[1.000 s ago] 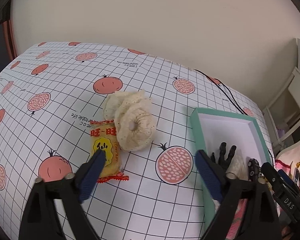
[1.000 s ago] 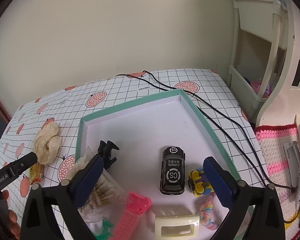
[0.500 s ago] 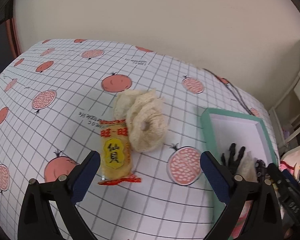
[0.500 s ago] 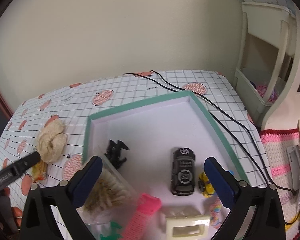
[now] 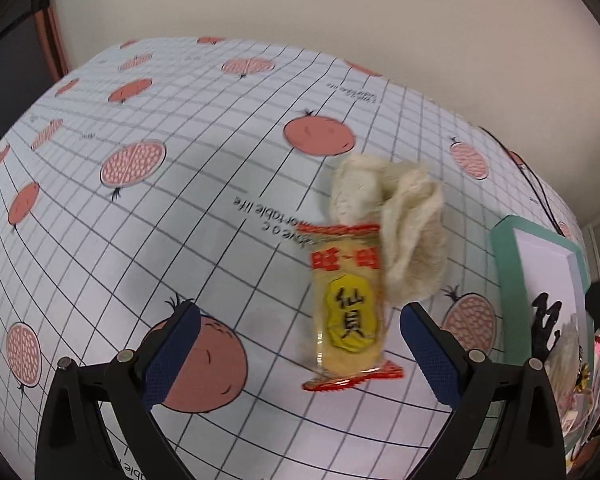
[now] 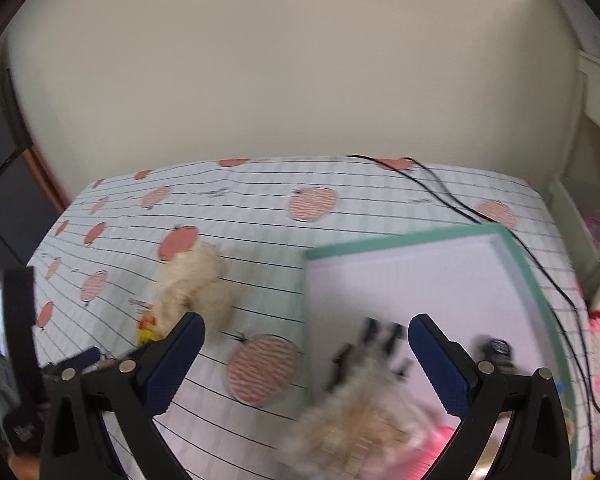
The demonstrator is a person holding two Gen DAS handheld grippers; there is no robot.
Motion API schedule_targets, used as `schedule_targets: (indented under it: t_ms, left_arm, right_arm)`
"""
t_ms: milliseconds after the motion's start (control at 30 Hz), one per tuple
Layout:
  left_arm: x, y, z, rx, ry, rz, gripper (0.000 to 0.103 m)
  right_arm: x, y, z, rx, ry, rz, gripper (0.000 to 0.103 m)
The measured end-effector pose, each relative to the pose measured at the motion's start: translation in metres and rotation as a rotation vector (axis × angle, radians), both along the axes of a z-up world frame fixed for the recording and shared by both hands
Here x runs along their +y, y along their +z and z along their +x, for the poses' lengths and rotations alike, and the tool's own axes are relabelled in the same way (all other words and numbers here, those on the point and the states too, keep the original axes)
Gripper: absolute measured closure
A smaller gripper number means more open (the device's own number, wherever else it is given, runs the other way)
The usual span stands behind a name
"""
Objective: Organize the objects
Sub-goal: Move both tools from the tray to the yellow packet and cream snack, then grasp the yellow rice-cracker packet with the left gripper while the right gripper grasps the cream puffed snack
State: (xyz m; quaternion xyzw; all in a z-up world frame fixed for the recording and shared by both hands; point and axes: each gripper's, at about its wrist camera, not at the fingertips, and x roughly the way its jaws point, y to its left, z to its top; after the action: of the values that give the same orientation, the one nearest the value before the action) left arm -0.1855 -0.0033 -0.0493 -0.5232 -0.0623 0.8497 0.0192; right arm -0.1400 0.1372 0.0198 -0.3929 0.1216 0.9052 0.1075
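— Left gripper [image 5: 296, 354]: why spread wide and empty, low in the frame?
— Likely to straddle the snack packet [image 5: 348, 310] lying at centre-right against the loofah [image 5: 400, 236].
— And the right gripper [image 6: 306, 362]?
— Also agape, holding nothing, near the teal tray [image 6: 524, 264] at right, where sorted items sit.

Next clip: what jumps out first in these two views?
The yellow snack packet lies on the fruit-print tablecloth between the open left tool's tips, touching a cream loofah sponge behind it. To the right sits a green-rimmed white box holding blurred small items.
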Motion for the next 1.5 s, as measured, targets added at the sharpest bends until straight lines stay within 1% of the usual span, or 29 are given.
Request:
schedule_targets:
  t_ms: [67,200,500,567,633,667,700,733,767,800,833,867,900,933,1033,1100,1133,1200,1233,1300,1400,1500]
  left_arm:
    - [-0.004,-0.005,-0.002,-0.021,0.009,0.016,0.003]
    - [-0.006,-0.009,-0.003,-0.033,0.011,0.017,0.003]
    - [-0.008,-0.011,-0.001,-0.040,0.004,0.047,0.003]
    - [-0.009,-0.011,-0.002,-0.040,0.002,0.055,0.003]
    - [-0.010,-0.011,-0.001,-0.041,0.001,0.061,0.004]
    - [-0.011,-0.011,-0.001,-0.042,0.001,0.065,0.005]
    - [-0.012,-0.011,-0.001,-0.043,0.002,0.073,0.007]
    - [-0.012,-0.011,-0.001,-0.044,0.001,0.078,0.008]
    - [-0.013,-0.010,-0.001,-0.045,0.002,0.084,0.009]
    - [-0.013,-0.010,-0.001,-0.045,0.002,0.086,0.009]
    - [-0.014,-0.010,-0.001,-0.043,0.000,0.088,0.011]
    - [-0.014,-0.009,-0.001,-0.041,-0.001,0.088,0.014]
    - [-0.014,-0.008,-0.001,-0.038,-0.003,0.093,0.019]
    - [-0.014,-0.008,-0.001,-0.036,-0.006,0.099,0.022]
    - [-0.013,-0.007,0.000,-0.034,-0.019,0.112,0.031]
    - [-0.012,-0.006,-0.001,-0.034,-0.028,0.120,0.039]
    - [-0.010,-0.005,0.000,-0.033,-0.036,0.124,0.041]
    - [-0.008,-0.005,0.000,-0.030,-0.046,0.127,0.050]
    - [-0.006,-0.004,0.000,-0.026,-0.057,0.127,0.053]
    - [-0.003,-0.002,0.002,-0.019,-0.076,0.129,0.066]
    - [0.002,0.001,0.004,-0.006,-0.094,0.101,0.067]
    - [0.002,0.001,0.004,-0.001,-0.095,0.102,0.069]
  right_arm:
    - [-0.011,-0.002,-0.014,-0.011,0.027,0.003,0.000]
    - [-0.025,-0.008,-0.037,-0.025,0.065,-0.019,0.000]
    - [-0.051,-0.030,-0.076,-0.073,0.111,-0.089,0.001]
    - [-0.059,-0.035,-0.082,-0.085,0.136,-0.096,0.007]
    - [-0.066,-0.037,-0.085,-0.099,0.149,-0.085,0.019]
    - [-0.068,-0.038,-0.087,-0.104,0.156,-0.086,0.021]
    - [-0.070,-0.039,-0.088,-0.107,0.162,-0.086,0.027]
    - [-0.071,-0.040,-0.089,-0.109,0.164,-0.085,0.035]
    - [-0.073,-0.041,-0.090,-0.117,0.165,-0.083,0.040]
    - [-0.074,-0.042,-0.090,-0.121,0.167,-0.083,0.051]
    - [-0.075,-0.042,-0.090,-0.124,0.170,-0.084,0.058]
    - [-0.075,-0.043,-0.089,-0.124,0.173,-0.086,0.061]
    - [-0.076,-0.043,-0.089,-0.124,0.175,-0.088,0.070]
    - [-0.076,-0.044,-0.089,-0.127,0.172,-0.090,0.080]
    - [-0.075,-0.044,-0.088,-0.133,0.174,-0.102,0.095]
    - [-0.075,-0.043,-0.086,-0.130,0.180,-0.105,0.097]
    - [-0.075,-0.043,-0.085,-0.129,0.184,-0.110,0.098]
    - [-0.075,-0.040,-0.082,-0.125,0.184,-0.106,0.099]
    - [-0.074,-0.039,-0.081,-0.123,0.184,-0.109,0.099]
    - [-0.072,-0.037,-0.078,-0.120,0.181,-0.111,0.099]
    - [-0.069,-0.033,-0.072,-0.116,0.173,-0.112,0.099]
    - [-0.064,-0.027,-0.063,-0.108,0.164,-0.110,0.099]
